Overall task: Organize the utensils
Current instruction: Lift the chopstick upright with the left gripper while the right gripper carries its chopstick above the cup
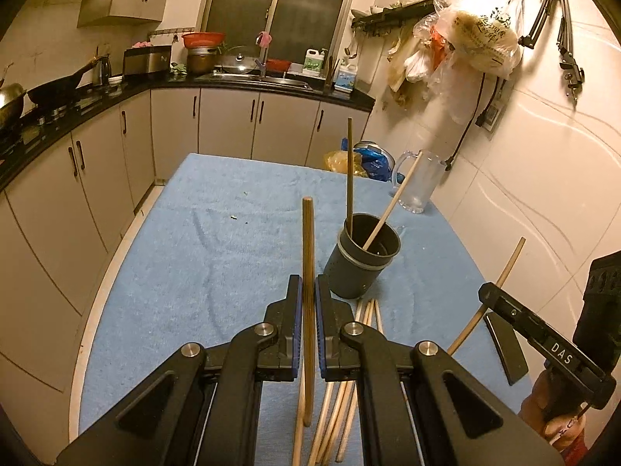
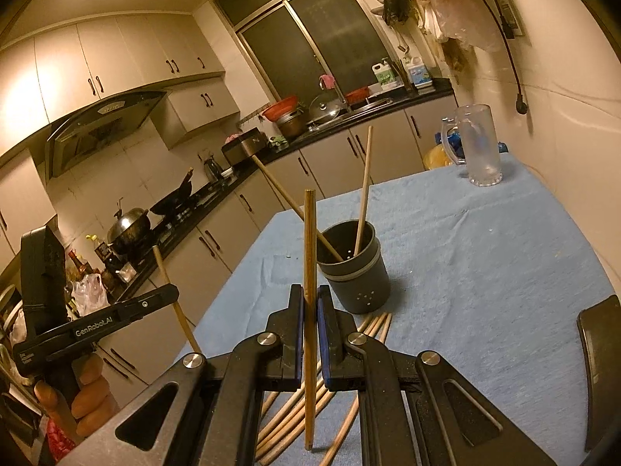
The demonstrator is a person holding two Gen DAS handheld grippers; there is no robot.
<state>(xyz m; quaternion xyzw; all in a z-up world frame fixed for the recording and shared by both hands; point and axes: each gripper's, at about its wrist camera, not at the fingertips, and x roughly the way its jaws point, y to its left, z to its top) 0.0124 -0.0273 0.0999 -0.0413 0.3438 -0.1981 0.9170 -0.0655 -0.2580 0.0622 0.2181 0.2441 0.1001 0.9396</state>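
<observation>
My left gripper (image 1: 308,285) is shut on a brown chopstick (image 1: 308,233) that stands upright between its pads, above the blue cloth. Just beyond it to the right stands a dark cup (image 1: 363,260) with two chopsticks leaning in it. Several loose chopsticks (image 1: 368,310) lie on the cloth under the fingers. My right gripper (image 2: 309,295) is likewise shut on an upright chopstick (image 2: 309,233), with the cup (image 2: 359,275) close ahead to the right and loose chopsticks (image 2: 374,326) below. Each wrist view shows the other gripper at its edge with its stick: the right gripper (image 1: 487,306) and the left gripper (image 2: 170,297).
The table is covered by a blue cloth (image 1: 194,272). A clear glass mug (image 1: 417,182) stands at the far right corner by the tiled wall, with plastic bags behind it. Kitchen cabinets and a counter with pots run along the left and far side. A hand (image 2: 89,384) grips the left tool's handle.
</observation>
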